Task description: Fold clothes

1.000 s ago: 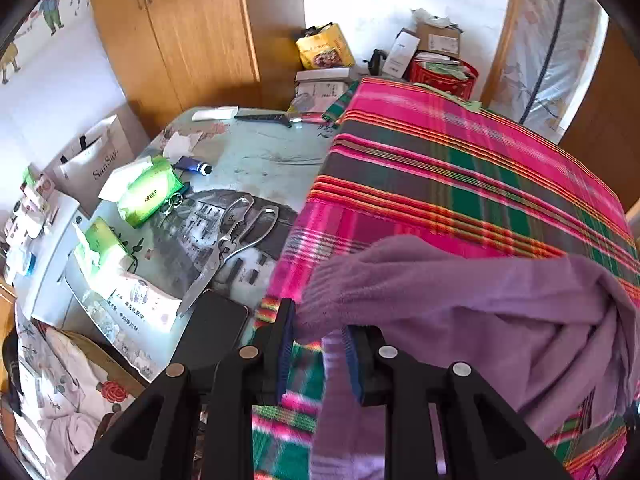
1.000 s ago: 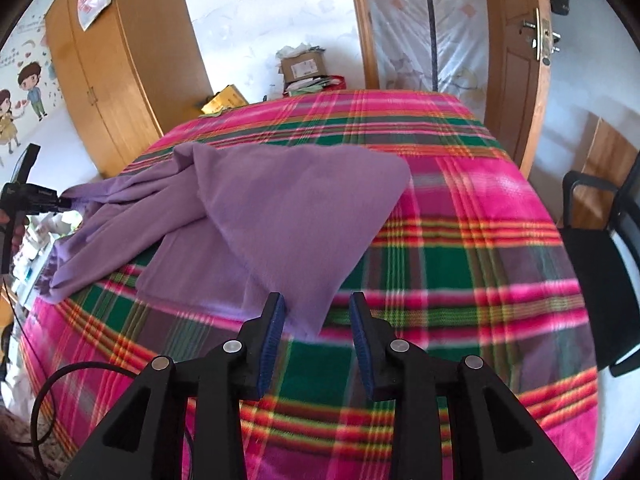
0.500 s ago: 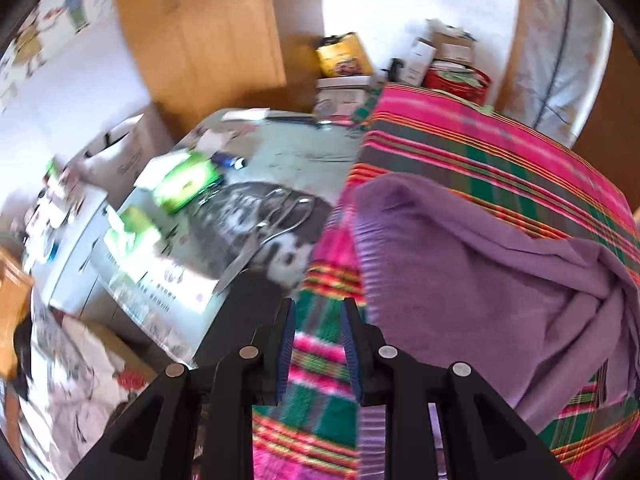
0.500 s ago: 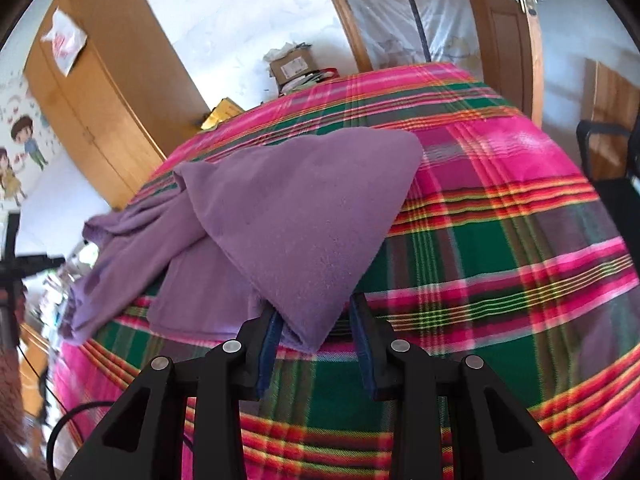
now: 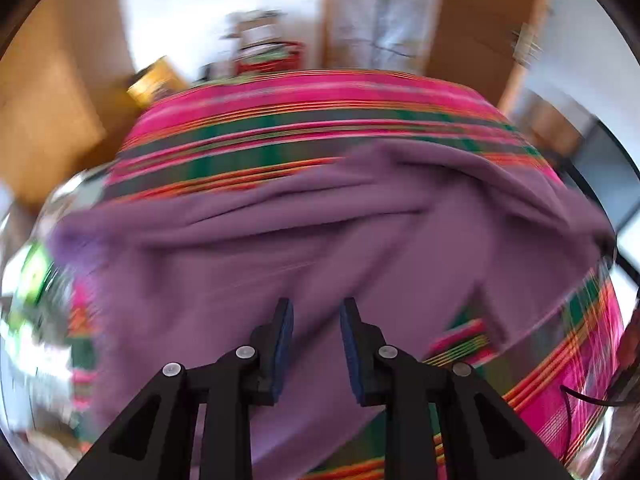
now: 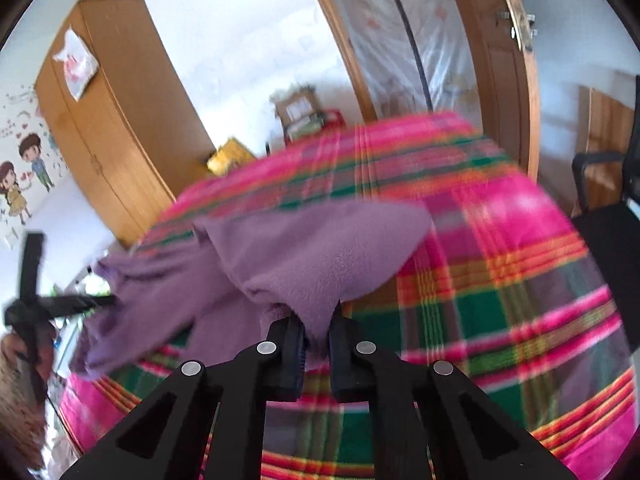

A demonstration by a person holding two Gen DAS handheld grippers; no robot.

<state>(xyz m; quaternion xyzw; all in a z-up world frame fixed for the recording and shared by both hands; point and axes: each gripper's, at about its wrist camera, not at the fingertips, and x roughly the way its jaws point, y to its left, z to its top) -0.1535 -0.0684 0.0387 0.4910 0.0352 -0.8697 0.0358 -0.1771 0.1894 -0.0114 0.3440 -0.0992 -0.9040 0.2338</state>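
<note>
A purple fleece garment (image 6: 320,256) lies crumpled on the pink and green plaid bed cover (image 6: 500,280). My right gripper (image 6: 318,330) is closing its jaws on the garment's near corner. The cloth is pinched between the pads and pulled up into a peak off the cover. In the blurred left wrist view the garment (image 5: 320,232) spreads in long folds across the cover (image 5: 304,120). My left gripper (image 5: 316,320) hovers over the garment's near part with a clear gap between its blue pads and nothing held in it.
A wooden wardrobe (image 6: 116,120) stands at the left, and a wooden door (image 6: 508,80) at the right. Boxes (image 6: 304,112) sit beyond the bed's far end. A black chair (image 6: 608,236) is at the bed's right side. Blurred clutter (image 5: 36,280) lies left of the bed.
The right jaws closed on the garment's near corner and raised it. The left gripper swung right, from the cluttered table's side to over the garment, its gap unchanged.
</note>
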